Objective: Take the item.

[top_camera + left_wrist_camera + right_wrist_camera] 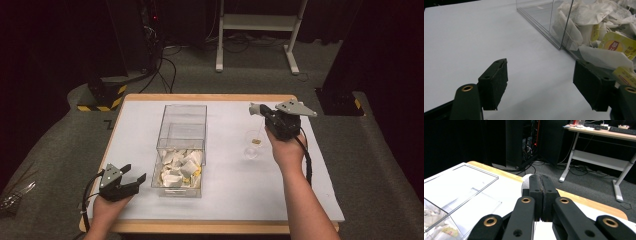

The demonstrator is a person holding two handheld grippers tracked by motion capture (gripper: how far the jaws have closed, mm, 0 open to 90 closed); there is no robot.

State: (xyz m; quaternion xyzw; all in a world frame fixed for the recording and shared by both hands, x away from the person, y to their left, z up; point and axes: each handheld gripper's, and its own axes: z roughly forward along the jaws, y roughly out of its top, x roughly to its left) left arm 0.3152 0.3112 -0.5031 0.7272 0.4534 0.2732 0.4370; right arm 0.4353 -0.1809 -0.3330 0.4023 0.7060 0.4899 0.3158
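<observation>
While your right gripper (256, 109) hangs above the far right part of the table (225, 200), its jaws are pressed together on a tea bag (526, 182), of which a pale bulge shows behind the tips in the right gripper view. From the high view, a thin string (258, 129) drops from that bag to a small yellow tag (256, 142), which hangs over a clear glass (252, 144) standing on the white table just left of your right hand (287, 150). Whether the tag touches the glass, you cannot tell.

Your left gripper (133, 173) rests low at the near left of the table, jaws spread wide and holding nothing. In the left gripper view its two black pads (495, 82) stand well apart over bare white surface, with the right one just beside the wall of the box (554, 22).

That clear box (181, 150) sits in the middle of the table, between your two hands. Its near half is piled with white tea bags (180, 167) and yellow tags; its far half looks bare.

Beyond the table lie grey floor, loose cables (165, 70) and the white legs of a desk (260, 22).
</observation>
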